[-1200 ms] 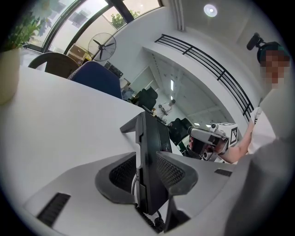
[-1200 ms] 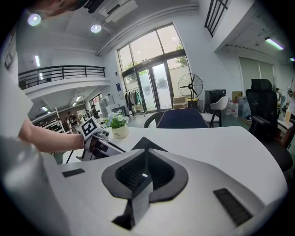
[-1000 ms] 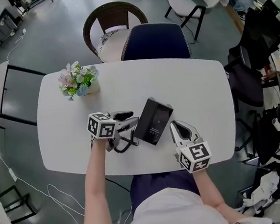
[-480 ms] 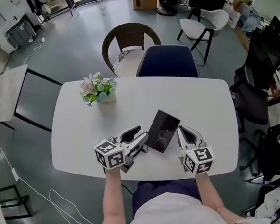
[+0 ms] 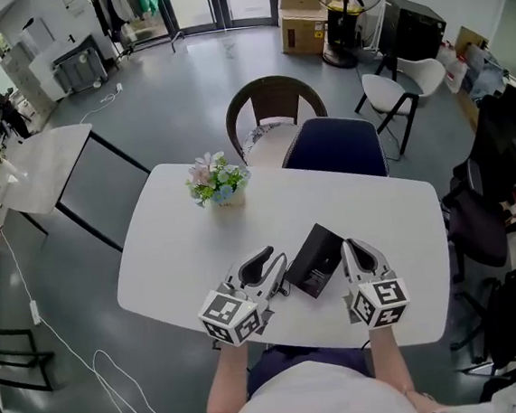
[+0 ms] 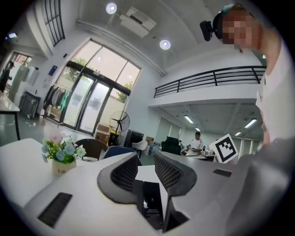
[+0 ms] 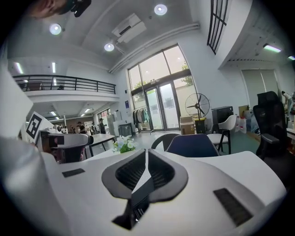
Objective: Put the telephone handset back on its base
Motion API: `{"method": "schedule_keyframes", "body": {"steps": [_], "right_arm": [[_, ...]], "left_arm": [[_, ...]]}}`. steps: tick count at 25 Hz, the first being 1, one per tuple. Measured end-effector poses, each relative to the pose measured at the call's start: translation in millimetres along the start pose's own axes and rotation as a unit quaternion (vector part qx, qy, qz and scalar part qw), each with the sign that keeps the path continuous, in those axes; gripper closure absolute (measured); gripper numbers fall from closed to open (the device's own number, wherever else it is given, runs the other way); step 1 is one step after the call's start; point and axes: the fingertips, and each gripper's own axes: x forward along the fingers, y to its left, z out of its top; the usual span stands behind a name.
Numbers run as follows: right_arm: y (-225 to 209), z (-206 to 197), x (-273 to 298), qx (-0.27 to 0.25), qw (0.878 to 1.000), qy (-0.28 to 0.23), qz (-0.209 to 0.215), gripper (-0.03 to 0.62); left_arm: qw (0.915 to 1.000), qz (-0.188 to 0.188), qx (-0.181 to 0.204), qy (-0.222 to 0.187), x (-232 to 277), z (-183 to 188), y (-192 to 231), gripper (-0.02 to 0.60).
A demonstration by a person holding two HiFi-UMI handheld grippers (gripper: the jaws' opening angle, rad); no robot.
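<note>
The black telephone (image 5: 316, 259) lies slanted on the white table (image 5: 180, 245), between my two grippers. Its handset cannot be told apart from the base at this size; a dark bit of cord (image 5: 288, 287) shows at its near left corner. My left gripper (image 5: 274, 261) hovers left of the phone, pointing past it. Its jaws have just been closing and stand apart with nothing between them; the phone (image 6: 150, 203) shows through the gap of the left gripper (image 6: 146, 162). My right gripper (image 5: 349, 248) is right of the phone, its tips together and empty, also right gripper (image 7: 146, 154).
A small pot of flowers (image 5: 217, 181) stands at the table's far left. Behind the table are a blue chair (image 5: 336, 148) and a brown wicker chair (image 5: 271, 109). A second white table (image 5: 41, 167) is off to the left and black office chairs (image 5: 492, 133) to the right.
Both grippers have risen off the table toward the camera, the left more. The left gripper has come away from the phone's left side and turned; its jaws have narrowed. The phone stays put.
</note>
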Motion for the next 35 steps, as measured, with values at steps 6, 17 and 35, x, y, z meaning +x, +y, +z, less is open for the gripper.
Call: {"method": "schedule_keyframes", "body": {"steps": [6,17,35], "right_arm": [[13.9,26.9,-16.7,-0.008,0.998,-0.050,0.027,0.553],[-3.1,21.2,-39.2,-0.016,0.998,-0.052,-0.012,0.553],[-6.0,9.6,-45.5,-0.030,0.999,-0.029,-0.016,0.553]], "left_arm": [[0.9934,0.074,0.081,-0.034,-6.3,13.3,1.1,0.526],[0.9880,0.098,0.119,0.000,-5.0,-2.2,-5.2,0.566],[0.9905,0.102,0.089,0.026,-2.8,-26.2,-1.7,0.566]]}}
